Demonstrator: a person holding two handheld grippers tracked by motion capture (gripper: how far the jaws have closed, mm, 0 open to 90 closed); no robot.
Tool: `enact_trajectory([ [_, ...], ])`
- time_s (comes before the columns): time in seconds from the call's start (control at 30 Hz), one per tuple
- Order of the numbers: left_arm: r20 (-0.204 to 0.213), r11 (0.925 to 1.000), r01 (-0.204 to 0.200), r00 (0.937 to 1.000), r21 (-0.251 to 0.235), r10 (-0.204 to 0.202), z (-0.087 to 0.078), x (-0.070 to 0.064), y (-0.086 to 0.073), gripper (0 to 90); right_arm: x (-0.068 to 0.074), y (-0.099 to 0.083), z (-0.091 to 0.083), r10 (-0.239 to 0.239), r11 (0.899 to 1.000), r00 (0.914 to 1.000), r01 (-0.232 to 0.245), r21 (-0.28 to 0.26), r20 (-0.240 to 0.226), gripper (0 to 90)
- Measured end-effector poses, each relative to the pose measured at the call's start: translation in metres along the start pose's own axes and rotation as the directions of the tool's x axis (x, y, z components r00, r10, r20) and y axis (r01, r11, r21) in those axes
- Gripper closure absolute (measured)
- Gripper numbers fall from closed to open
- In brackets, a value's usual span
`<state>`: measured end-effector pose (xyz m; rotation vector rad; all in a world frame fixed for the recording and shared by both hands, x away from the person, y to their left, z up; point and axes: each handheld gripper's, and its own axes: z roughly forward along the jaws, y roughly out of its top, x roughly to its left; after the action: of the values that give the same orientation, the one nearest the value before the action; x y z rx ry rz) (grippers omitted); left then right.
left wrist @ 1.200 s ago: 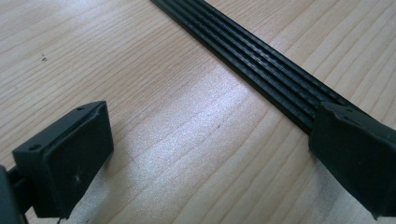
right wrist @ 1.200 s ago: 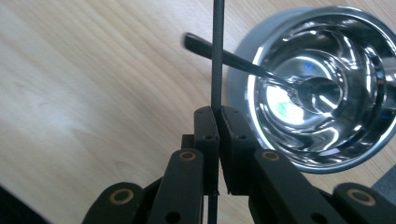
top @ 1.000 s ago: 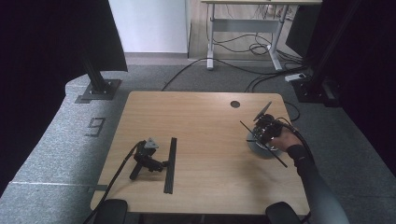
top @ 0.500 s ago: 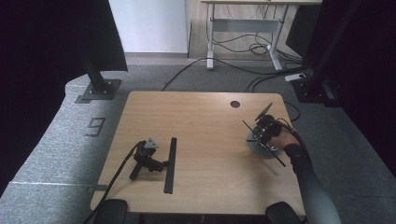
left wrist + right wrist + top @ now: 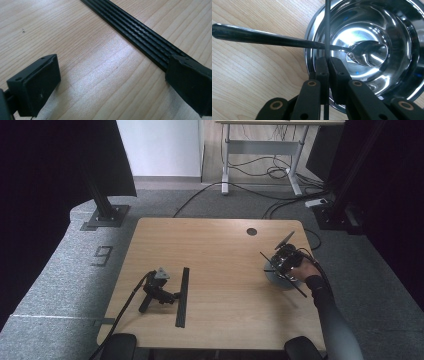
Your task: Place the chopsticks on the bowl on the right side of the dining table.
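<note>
A steel bowl (image 5: 407,37) sits near the table's right edge (image 5: 277,279). A spoon (image 5: 367,51) lies in it, its black handle reaching out over the rim. My right gripper (image 5: 327,61) is shut on a thin black rod (image 5: 327,25) that crosses above the spoon handle; a hand holds this gripper (image 5: 282,261) over the bowl. My left gripper (image 5: 172,296) lies on the table at the front left, with no hand on it. Its jaws (image 5: 113,72) stand open over bare wood, the right one beside a long black ribbed strip (image 5: 135,30) (image 5: 182,290).
The wooden table (image 5: 215,250) has a round cable hole (image 5: 251,231) at the back right. Two black pads (image 5: 117,345) sit at its front corners. A stand base (image 5: 105,217) and loose cables (image 5: 280,202) lie on the grey floor beyond.
The right hand and the rod have shifted only slightly over the bowl. The left gripper and the strip have not moved.
</note>
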<state>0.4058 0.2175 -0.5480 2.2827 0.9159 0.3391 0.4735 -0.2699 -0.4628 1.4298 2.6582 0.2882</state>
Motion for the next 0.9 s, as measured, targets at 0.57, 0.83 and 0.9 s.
enact_trajectory([
  [0.57,0.000,1.0000,0.000,1.0000,0.000,0.000,0.000,0.000,0.000,0.0,-0.001,-0.032,-0.028,0.099,0.944,0.9903,-0.062,-0.324,0.098,12.5],
  [0.83,0.000,1.0000,-0.001,1.0000,0.001,0.001,0.000,0.000,0.000,0.0,0.000,-0.053,-0.020,0.217,0.863,0.9696,-0.136,-0.487,0.114,0.0],
  [0.9,0.000,1.0000,-0.002,1.0000,0.001,0.002,0.000,0.000,0.000,0.0,0.000,-0.058,-0.014,0.236,0.849,0.9651,-0.149,-0.506,0.113,0.0],
])
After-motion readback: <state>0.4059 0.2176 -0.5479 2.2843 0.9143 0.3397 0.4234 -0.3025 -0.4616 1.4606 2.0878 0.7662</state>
